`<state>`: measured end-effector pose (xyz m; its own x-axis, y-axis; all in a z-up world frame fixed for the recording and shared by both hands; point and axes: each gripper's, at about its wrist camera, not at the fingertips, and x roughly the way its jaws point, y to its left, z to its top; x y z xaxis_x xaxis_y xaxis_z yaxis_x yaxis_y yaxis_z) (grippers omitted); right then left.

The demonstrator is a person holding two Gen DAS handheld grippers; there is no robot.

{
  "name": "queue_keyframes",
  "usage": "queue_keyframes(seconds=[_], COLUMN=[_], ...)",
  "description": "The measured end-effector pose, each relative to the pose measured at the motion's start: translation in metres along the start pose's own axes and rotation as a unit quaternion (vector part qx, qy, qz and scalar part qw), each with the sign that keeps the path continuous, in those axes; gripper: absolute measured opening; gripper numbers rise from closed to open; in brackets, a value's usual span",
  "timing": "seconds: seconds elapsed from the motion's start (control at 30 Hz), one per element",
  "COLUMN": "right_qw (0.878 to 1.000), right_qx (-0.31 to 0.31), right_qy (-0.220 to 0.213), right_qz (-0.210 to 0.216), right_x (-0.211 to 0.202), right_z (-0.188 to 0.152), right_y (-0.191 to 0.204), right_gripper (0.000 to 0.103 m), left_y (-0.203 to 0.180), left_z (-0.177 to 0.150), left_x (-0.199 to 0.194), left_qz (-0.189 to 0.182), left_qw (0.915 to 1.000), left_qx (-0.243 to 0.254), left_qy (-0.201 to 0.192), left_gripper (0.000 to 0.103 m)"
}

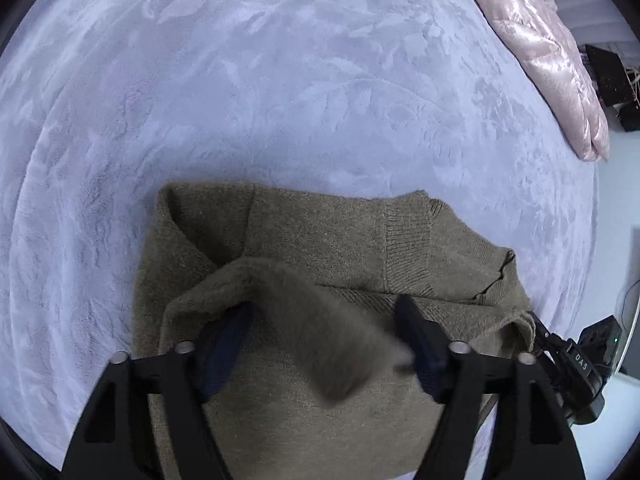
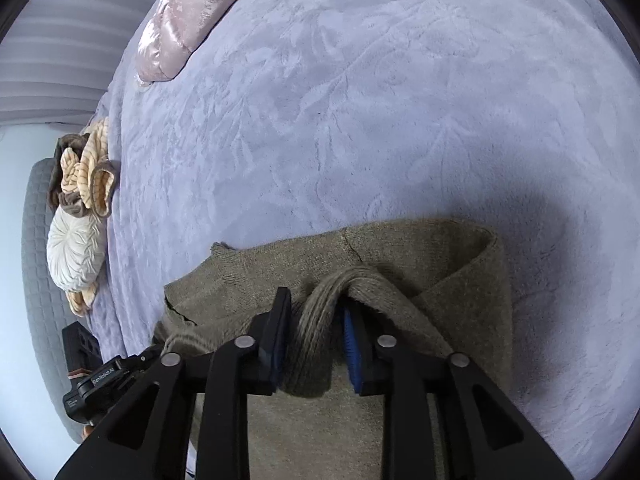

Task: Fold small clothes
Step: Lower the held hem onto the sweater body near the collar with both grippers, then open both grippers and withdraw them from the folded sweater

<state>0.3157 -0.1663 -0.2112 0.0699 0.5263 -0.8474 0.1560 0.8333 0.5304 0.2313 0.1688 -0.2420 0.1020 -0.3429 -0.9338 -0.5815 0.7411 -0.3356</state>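
A lavender plush bed [image 1: 280, 100] carries an olive knit sweater [image 1: 320, 232] at its near edge, partly folded. A pink quilted cover [image 1: 540, 48] lies far off. The right gripper [image 2: 316, 320] pinches a bunched fold of the sweater; the left gripper [image 1: 324, 320] spreads wide, blurred cloth between its fingers

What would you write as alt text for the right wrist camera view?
The right gripper pinches a bunched fold of an olive-brown knitted sweater lying on a lavender plush bedspread. A shiny pink quilted cover lies at the far top left, with a round cream cushion at the bed's left edge.
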Motion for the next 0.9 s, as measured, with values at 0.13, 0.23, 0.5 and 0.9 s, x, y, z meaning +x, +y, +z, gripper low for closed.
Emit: queue_keyframes(seconds=[0.13,0.23,0.5,0.9], right_qw=[1.000,0.999,0.988,0.925], right_qx=[-0.018,-0.015,-0.103,-0.343], right_qy=[-0.011,-0.034,-0.103,-0.064], right_qz=[-0.001,0.000,-0.059,-0.150], right_x=[-0.007,-0.021,-0.065,0.004], right_z=[0.000,0.003,-0.006,-0.033], right_y=[0.011,0.014,0.033,0.114], right_gripper=[0.060,0.063,0.064,0.064], left_y=[0.007,0.014,-0.014,-0.101], left_z=[0.000,-0.005,-0.041,-0.033], left_x=[-0.009,-0.026,-0.083,-0.004], left_qz=[-0.013,-0.019,0.058,0.194], left_qw=[0.9999,0.9996,0.9815,0.9312], left_qx=[-0.007,-0.007,0.122,0.276], left_qy=[-0.001,-0.020,-0.135,-0.138], left_gripper=[0.087,0.087,0.087,0.087])
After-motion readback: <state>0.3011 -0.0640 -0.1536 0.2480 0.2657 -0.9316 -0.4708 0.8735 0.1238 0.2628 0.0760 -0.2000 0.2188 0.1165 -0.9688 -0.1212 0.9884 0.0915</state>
